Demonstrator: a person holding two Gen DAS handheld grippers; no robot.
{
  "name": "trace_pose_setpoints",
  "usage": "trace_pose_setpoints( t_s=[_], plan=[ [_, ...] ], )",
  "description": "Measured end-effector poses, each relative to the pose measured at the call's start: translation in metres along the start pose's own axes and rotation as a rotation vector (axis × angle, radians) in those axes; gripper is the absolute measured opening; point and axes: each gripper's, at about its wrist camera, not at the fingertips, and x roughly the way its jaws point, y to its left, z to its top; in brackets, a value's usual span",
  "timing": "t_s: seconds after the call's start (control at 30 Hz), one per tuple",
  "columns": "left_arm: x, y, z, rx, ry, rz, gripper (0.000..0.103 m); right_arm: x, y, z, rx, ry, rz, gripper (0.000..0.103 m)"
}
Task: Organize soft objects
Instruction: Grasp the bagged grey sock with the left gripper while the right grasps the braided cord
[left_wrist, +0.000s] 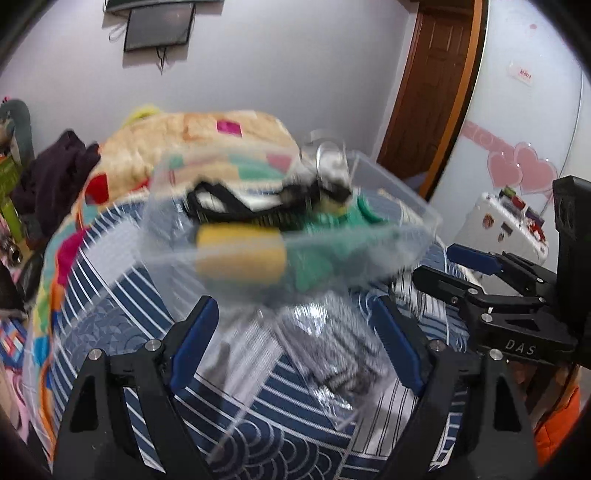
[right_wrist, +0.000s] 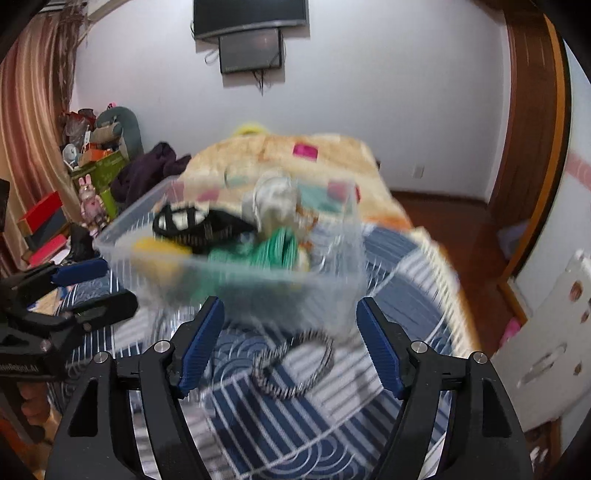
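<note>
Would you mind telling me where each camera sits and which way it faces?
Left wrist: on the left gripper, facing the bin on the bed; its open fingers show, and the right gripper at right.
Right wrist: on the right gripper, facing the same bin; left gripper at left.
Shared: bin, bed, the wall screen.

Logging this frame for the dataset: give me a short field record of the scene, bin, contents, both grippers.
surface: bed with blue-and-white patterned cover
bin: clear plastic bin, on the bed ahead of both grippers
contents: yellow item, green item, black-and-white item; blurred
outside bin: dark loop on the cover
left gripper: open, empty
right gripper: open, empty
</note>
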Motion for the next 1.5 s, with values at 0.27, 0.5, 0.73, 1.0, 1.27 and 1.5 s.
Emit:
trace_pose_setpoints(
  t_s=[0.27, 0.5, 0.73, 1.0, 1.27, 1.5],
  plan=[
    [0.026, -0.008, -0.015, -0.041, 0.089, -0.042, 0.086, 0.021, -0.002, -0.033, 0.031, 0.107, 0.016, 0.071],
    [0.031, -0.023, -0.02, 0.012, 0.09, -0.036, 0.069, 0.022, -0.005, -0.037, 0.031, 0.12, 0.005, 0.048],
    [0.025, -0.022, -0.024, 0.019, 0.066, -0.058, 0.041, 0.018, -0.011, -0.037, 0.062, 0.111, 0.024, 0.01],
    [0.0, -0.015, -0.03, 0.011, 0.016, -0.055, 0.028, 0.006, -0.005, -0.037, 0.044, 0.067, 0.036, 0.008],
    [-0.03, 0.0, -0.025, -0.021, -0.049, -0.058, 0.028, -0.018, 0.0, -0.024, 0.03, -0.016, 0.066, 0.008],
    [-0.055, 0.006, 0.001, -0.009, -0.142, -0.041, 0.028, -0.031, 0.006, -0.003, -0.006, -0.088, 0.069, 0.008]
  ],
)
